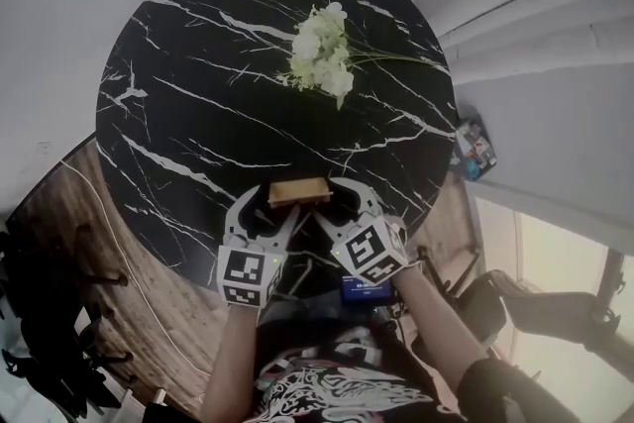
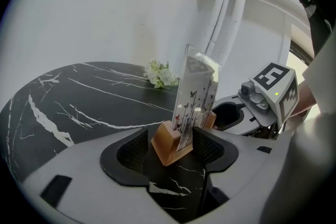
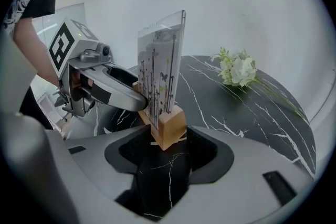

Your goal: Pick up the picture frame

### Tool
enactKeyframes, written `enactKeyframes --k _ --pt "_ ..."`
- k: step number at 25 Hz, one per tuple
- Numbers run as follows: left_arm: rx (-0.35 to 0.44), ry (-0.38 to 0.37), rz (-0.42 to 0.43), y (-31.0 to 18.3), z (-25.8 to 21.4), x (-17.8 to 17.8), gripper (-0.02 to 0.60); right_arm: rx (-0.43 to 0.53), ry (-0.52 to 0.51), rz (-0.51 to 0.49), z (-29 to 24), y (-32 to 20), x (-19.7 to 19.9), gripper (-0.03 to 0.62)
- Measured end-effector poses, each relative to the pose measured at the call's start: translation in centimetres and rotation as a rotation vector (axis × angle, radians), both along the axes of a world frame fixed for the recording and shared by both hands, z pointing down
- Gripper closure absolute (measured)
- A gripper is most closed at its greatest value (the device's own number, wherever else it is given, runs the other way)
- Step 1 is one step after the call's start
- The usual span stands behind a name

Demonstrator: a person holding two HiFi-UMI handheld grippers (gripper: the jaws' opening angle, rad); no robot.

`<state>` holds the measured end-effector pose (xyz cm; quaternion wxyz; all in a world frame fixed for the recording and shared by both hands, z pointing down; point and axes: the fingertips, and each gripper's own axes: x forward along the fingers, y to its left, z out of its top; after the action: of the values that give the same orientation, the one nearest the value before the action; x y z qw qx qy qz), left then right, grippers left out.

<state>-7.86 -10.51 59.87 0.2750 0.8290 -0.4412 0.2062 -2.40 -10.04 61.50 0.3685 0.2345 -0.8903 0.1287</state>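
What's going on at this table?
A person holds a gripper in each hand at the near edge of the black table. The left gripper and right gripper, both open, bracket opposite ends of the frame, which stands upright on the table. Neither grips it yet. White flowers lie farther back.

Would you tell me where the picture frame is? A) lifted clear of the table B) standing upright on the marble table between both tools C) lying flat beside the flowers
B: the picture frame stands on the table, left tool and right tool at its ends.
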Motion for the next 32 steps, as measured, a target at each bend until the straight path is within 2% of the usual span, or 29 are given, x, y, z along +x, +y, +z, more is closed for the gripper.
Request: enactKeyframes --k 6,11,14,20,26,32 --pt "-0.013 0.020 0.030 -0.1 0.2 0.2 0.324 -0.027 -0.014 -0.006 0.2 -0.1 -0.1 0.421" --pt "0.020 -0.044 0.057 -0.1 0.3 0.6 0.324 -0.024 -0.023 -0.006 0.2 -0.2 -0.1 0.421" --pt "0.028 -0.057 0.056 -0.2 0.4 0.6 0.324 -0.040 -0.040 0.005 0.2 -0.3 0.0 0.422" --pt "-0.018 0.014 0.016 -0.3 0.3 0.5 0.331 -0.090 -0.058 0.035 0.2 -0.6 0.2 0.422" --pt "-0.048 0.040 -0.009 -0.5 0.2 0.4 0.344 -0.149 -0.088 0.058 0.2 -1.2 0.5 0.422" --pt "-0.056 0.035 -0.007 -0.5 0.3 0.4 0.342 -0.160 -0.084 0.077 0.1 -1.2 0.2 0.422"
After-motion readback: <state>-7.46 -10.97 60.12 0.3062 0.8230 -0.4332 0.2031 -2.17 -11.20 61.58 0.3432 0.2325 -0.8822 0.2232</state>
